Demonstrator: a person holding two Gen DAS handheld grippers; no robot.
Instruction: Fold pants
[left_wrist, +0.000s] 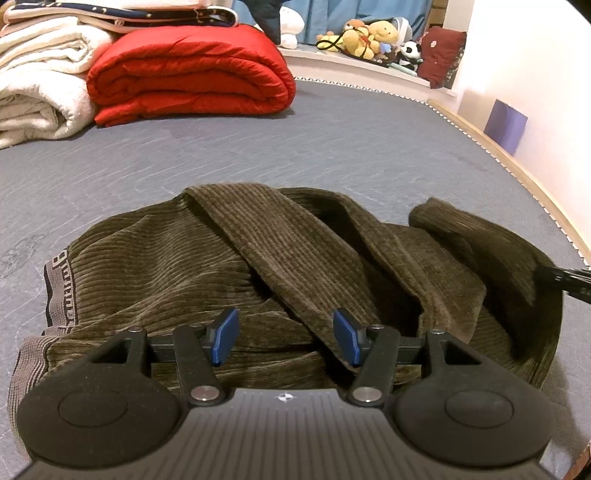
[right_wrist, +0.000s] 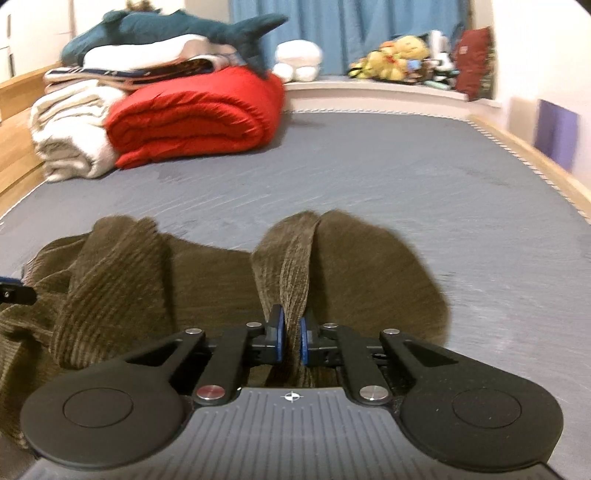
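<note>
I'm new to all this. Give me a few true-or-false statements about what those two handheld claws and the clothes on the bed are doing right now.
1. The right gripper pinches a fold of the brown corduroy pants. True.
2. The left gripper is clamped on the pants. False: its jaws stand open above the cloth.
3. The pants lie neatly folded. False: they lie crumpled on the grey mattress.
4. A folded red quilt sits beside a rolled white blanket. True.
5. The plush shark lies on the floor. False: it tops the bedding pile.
</note>
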